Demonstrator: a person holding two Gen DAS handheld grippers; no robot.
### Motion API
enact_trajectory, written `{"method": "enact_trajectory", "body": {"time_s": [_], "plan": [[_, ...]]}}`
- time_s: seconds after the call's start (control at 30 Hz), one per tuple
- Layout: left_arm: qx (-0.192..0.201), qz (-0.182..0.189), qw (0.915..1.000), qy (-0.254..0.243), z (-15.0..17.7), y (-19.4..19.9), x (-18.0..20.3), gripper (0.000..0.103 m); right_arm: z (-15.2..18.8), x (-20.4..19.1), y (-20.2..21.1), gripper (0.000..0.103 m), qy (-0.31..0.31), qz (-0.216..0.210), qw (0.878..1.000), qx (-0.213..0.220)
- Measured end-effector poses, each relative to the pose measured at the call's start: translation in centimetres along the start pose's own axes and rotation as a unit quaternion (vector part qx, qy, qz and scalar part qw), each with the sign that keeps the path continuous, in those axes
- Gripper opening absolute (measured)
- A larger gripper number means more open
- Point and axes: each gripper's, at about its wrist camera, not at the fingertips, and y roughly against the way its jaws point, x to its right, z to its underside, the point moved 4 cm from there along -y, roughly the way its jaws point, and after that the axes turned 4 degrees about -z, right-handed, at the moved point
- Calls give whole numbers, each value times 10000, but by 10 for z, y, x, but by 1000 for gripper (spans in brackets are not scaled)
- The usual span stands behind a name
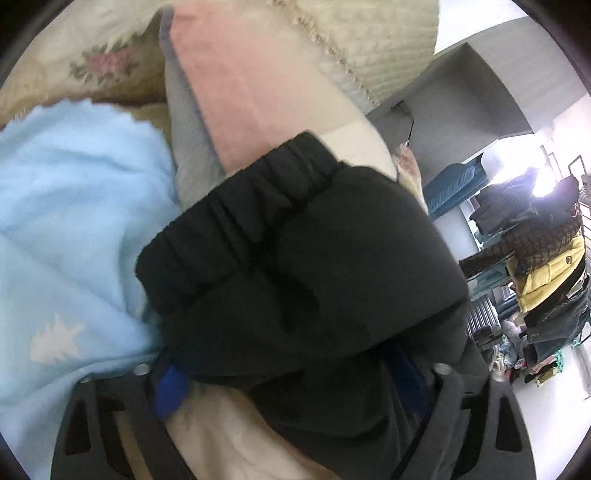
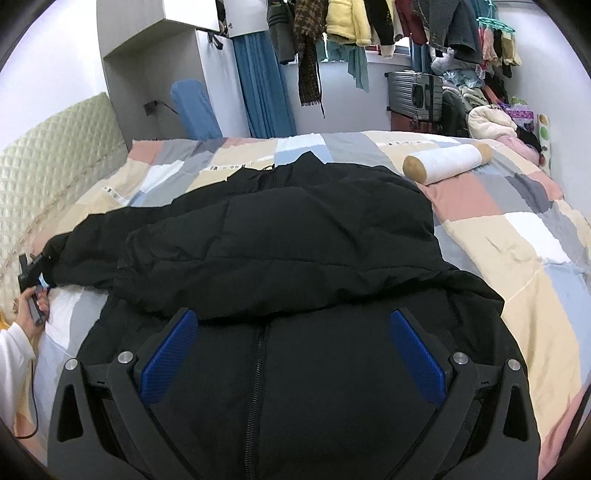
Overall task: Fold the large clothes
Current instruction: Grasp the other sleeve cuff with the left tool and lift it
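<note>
A large black puffer jacket lies spread on the patchwork bed cover, zipper up, one sleeve stretched to the left. My right gripper is open above the jacket's front near the zipper and holds nothing. My left gripper is shut on the sleeve's elastic cuff, which covers most of its fingers; one blue pad shows. In the right wrist view the left gripper is at the far left edge, at the sleeve end.
A light blue blanket and a quilted cream headboard lie at the left. A white bolster pillow lies at the bed's far right. Hanging clothes, a grey suitcase and heaped garments stand beyond the bed.
</note>
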Motion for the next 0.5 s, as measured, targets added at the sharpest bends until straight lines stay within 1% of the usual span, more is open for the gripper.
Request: {"method": "enact_trajectory", "body": {"time_s": [0.03,0.1,0.13,0.2,0.27,0.3,0.4,0.5], "plan": [[19,-1,10000,-16,0,1,4,74,0,-2,0,103,16,9,10000,-7],[69,10,9999,-97,0,6,15,49,0,-1,2,103,37,24,10000,0],[90,0,9999,-146,1,10,21,43,0,-1,4,103,39,29,10000,9],[135,-136,9993,-323,3,20,37,27,0,1,9,103,30,46,10000,47],[216,-263,9980,-528,1,34,49,21,-2,4,13,103,15,52,9999,89],[282,-312,9971,-639,0,42,58,19,-3,6,16,103,0,64,9999,133],[418,-330,9952,-818,-5,68,78,18,-4,11,24,103,10,92,9998,184],[531,-396,9929,-990,-9,96,99,17,-5,16,32,103,14,-51,9997,247]]}}
